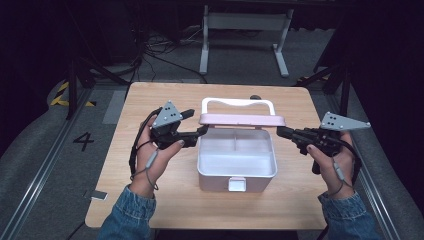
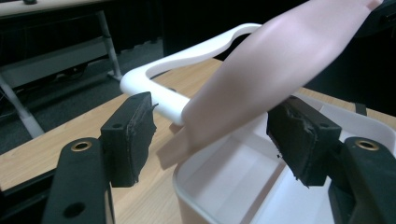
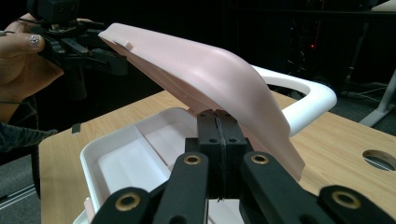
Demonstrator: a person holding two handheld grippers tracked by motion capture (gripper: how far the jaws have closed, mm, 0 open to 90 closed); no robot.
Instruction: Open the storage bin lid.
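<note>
Pink lid raised, left gripper straddling its edge

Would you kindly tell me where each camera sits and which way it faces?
High view: above the person's side, looking forward and down at the table; both forearms, left gripper, right gripper.
Left gripper view: on the left gripper, facing the pink lid.
Right gripper view: on the right gripper, facing the lid and the other hand.
Shared: lid, white box.
</note>
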